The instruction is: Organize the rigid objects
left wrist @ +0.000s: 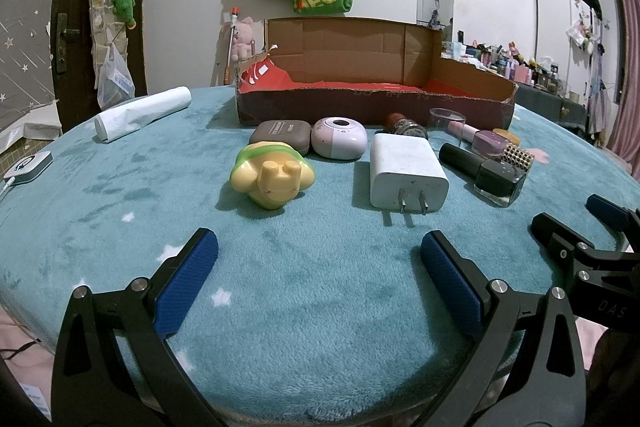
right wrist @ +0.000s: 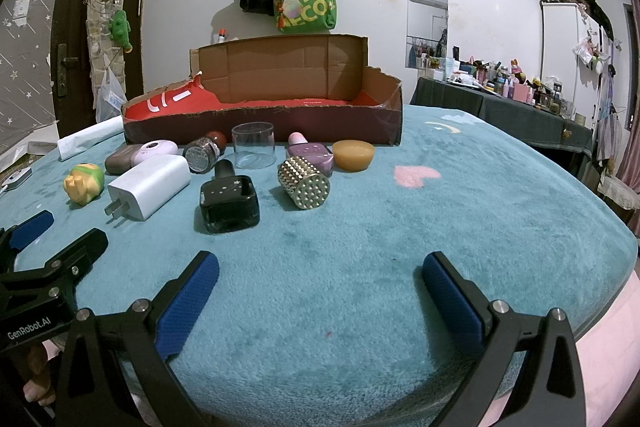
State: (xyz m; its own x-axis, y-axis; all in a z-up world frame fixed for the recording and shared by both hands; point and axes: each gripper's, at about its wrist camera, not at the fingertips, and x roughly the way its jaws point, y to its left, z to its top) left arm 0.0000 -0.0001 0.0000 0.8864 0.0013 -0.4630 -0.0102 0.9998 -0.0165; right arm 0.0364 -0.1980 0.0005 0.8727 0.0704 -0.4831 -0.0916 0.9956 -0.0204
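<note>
- The long, low cardboard box with a red lining stands at the far side of a surface covered by a fluffy teal blanket, its front wall cut low and its back flap upright; nothing can be seen inside it.
- All the small things lie on the blanket in front of the box, none in it.
- Just in front of the box's left half sit a brown rounded case and a pale pink rounded case with a dark hole on top, touching each other.
- Nearer than these lies a yellow and green plastic figure toy on its side.
- In front of the box's middle, a white wall charger lies with its two prongs pointing toward the cameras.
- Close to the box's front wall stand a clear plastic cup and, beside it, a tipped glitter-filled bottle with a red cap.
- A black square nail polish bottle, a gold studded cylinder, a purple bottle with a pink cap and an amber disc-shaped soap lie before the box's right half.
- A white rolled bag lies well left of the box.
- The left gripper hovers low over bare blanket, jaws wide apart and empty.
- The right gripper hovers likewise, jaws wide apart, holding nothing.
</note>
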